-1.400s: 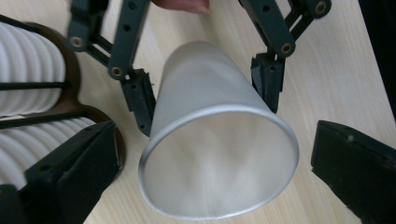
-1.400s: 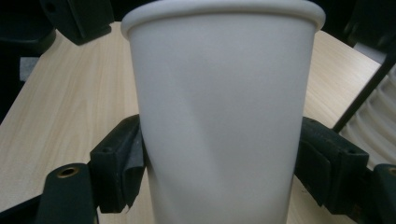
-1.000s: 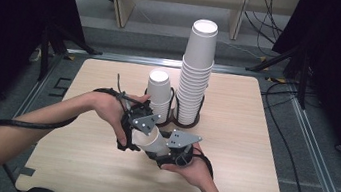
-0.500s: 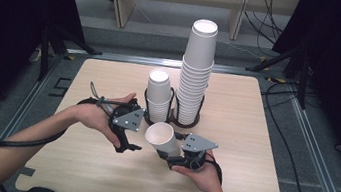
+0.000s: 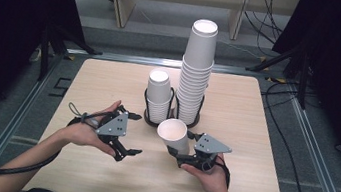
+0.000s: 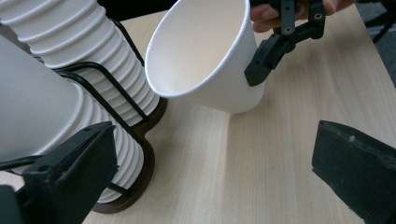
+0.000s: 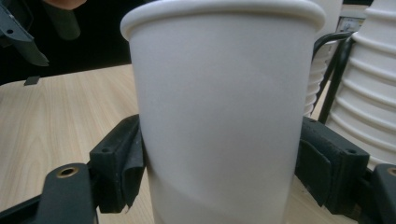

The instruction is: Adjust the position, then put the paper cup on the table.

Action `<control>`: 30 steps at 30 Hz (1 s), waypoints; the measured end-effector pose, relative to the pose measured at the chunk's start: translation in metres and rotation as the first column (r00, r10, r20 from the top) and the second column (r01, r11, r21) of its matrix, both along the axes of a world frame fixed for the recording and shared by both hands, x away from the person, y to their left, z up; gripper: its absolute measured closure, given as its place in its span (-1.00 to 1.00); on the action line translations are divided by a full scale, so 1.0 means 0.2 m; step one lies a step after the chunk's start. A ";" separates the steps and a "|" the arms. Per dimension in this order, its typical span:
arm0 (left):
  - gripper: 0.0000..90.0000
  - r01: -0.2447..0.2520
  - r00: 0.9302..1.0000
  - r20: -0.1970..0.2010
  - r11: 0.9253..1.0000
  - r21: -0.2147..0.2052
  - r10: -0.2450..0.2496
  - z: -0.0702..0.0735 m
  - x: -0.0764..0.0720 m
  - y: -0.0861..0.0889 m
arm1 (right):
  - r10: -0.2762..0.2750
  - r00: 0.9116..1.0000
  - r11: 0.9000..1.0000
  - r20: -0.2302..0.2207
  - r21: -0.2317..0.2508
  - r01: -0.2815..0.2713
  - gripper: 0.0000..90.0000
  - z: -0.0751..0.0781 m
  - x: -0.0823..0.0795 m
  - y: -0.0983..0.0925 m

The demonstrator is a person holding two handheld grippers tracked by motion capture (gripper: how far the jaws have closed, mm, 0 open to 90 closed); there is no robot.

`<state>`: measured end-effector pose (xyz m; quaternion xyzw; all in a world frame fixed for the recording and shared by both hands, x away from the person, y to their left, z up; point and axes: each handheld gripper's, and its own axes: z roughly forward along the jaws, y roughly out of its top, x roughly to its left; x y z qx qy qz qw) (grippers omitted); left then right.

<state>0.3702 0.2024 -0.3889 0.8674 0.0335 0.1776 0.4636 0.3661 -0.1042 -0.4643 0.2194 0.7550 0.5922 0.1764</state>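
One plain white paper cup [image 5: 172,132], empty and tilted, sits clamped in the right tool [image 5: 181,154]. Left tool [image 5: 126,151] hangs released beside it, having pulled off the cup since a second ago.

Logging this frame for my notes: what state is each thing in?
Cup: tilted, off the table, clamped by the right hand-held gripper.
Left hand-held gripper: open, empty.
Tall stack: upright in its holder.
Short stack: upright in its holder.
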 end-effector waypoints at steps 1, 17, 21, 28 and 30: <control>-1.00 -0.014 1.000 -0.005 1.000 -0.023 0.014 -0.01 0.00 0.00 | 0.003 1.000 1.000 0.017 0.001 -0.003 -0.48 0.00 0.00 -0.01; -1.00 -0.272 0.962 -0.085 0.925 -0.267 0.259 -0.27 -0.11 0.06 | -0.096 0.995 0.994 -0.007 0.046 0.097 -0.49 -0.03 0.00 -0.14; -1.00 -0.343 0.939 -0.107 0.884 -0.319 0.326 -0.32 -0.11 0.07 | -0.117 0.992 0.991 -0.040 0.065 0.120 -0.49 -0.05 0.00 -0.17; -1.00 -0.438 0.899 -0.158 0.816 -0.377 0.409 -0.38 -0.12 0.09 | -0.174 0.984 0.982 -0.032 0.065 0.176 -0.49 -0.04 -0.02 -0.21; -1.00 -0.452 0.892 -0.164 0.805 -0.385 0.422 -0.40 -0.12 0.09 | -0.191 0.981 0.980 -0.036 0.045 0.193 -0.49 -0.04 -0.01 -0.24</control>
